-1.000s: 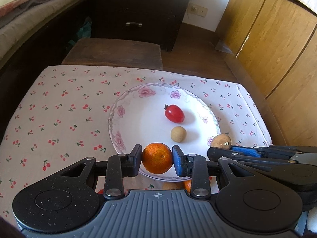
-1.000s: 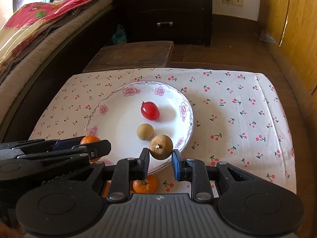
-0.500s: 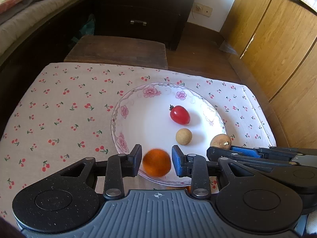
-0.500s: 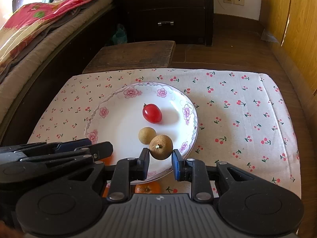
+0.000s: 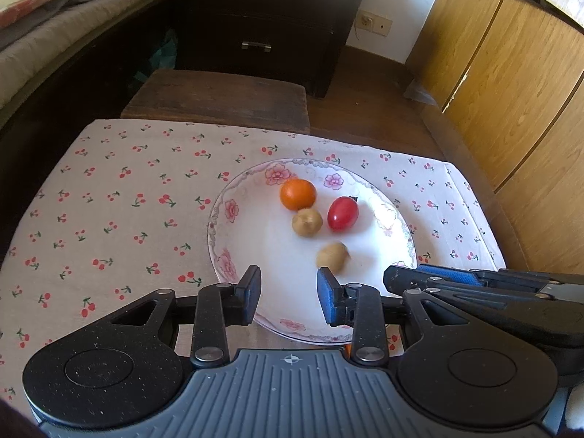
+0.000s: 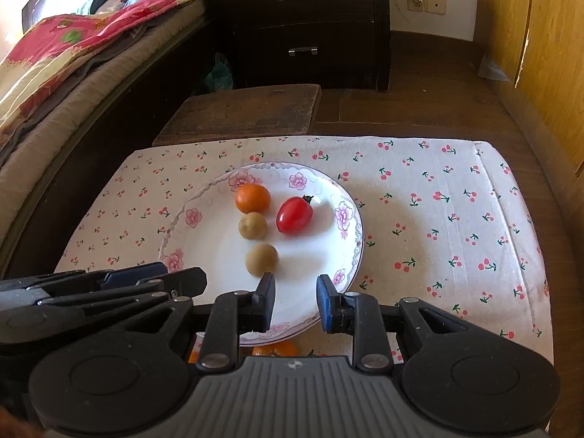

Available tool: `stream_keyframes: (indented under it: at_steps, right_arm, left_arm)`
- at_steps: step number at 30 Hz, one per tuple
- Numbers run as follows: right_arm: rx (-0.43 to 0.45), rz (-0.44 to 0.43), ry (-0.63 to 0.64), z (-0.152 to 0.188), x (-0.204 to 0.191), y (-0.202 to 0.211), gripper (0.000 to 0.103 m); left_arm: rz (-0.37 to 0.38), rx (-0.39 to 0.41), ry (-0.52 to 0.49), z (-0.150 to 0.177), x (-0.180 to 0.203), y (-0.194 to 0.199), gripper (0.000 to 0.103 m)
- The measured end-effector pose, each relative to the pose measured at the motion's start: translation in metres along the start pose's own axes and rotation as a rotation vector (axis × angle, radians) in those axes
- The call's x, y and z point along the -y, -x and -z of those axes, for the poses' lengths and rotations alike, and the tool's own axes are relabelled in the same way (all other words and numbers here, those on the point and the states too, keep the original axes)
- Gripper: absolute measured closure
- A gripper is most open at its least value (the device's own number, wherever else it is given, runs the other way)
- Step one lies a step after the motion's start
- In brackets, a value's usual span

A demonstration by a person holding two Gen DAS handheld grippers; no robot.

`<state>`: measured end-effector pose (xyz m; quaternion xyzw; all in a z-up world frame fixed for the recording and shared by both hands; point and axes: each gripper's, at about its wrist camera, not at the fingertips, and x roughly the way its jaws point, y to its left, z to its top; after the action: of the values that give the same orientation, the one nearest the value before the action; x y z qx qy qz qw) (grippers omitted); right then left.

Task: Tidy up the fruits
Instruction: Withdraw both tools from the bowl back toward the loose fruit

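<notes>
Nearest longan (image 5: 331,256) is motion-blurred, and an orange (image 6: 274,349) under the plate's (image 6: 204,233) near rim is mostly hidden by the right claw (image 6: 295,301).

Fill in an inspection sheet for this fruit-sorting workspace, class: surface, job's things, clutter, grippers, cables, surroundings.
Surface: white cherry-print cloth, lying flat.
Job's things: white floral-rimmed ceramic plate holds round orange mandarin, red oval cherry tomato, two round tan longans; the nearer one is blurred.
Clutter: another orange fruit, half hidden at the plate's near edge.
Grippers: left gripper and right gripper both open, empty.
Cables: thin cord beside wall socket.
Surroundings: dark wooden drawer chest, wooden stool, bed, wooden cupboard doors.
</notes>
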<state>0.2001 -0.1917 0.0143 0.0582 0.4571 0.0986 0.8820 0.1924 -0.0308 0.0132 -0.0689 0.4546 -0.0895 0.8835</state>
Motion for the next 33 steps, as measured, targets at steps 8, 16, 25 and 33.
stream_keyframes:
  at_steps: [8, 16, 25, 33]
  right_arm:
    - [-0.001, 0.001, 0.016, 0.004, -0.004, 0.005, 0.077]
    - [0.001, 0.0, 0.022, 0.007, -0.007, 0.01, 0.077]
    - [0.007, -0.003, 0.028, 0.009, -0.01, 0.016, 0.077]
    - [0.008, -0.005, 0.047, 0.015, -0.016, 0.021, 0.077]
  left_arm:
    - [-0.009, 0.004, -0.012, 0.001, 0.0, 0.004, 0.061]
    - [-0.017, 0.009, -0.034, 0.006, 0.005, 0.009, 0.061]
    - [-0.025, 0.018, -0.049, 0.009, 0.005, 0.016, 0.061]
    - [-0.038, 0.027, -0.077, 0.014, 0.006, 0.024, 0.061]
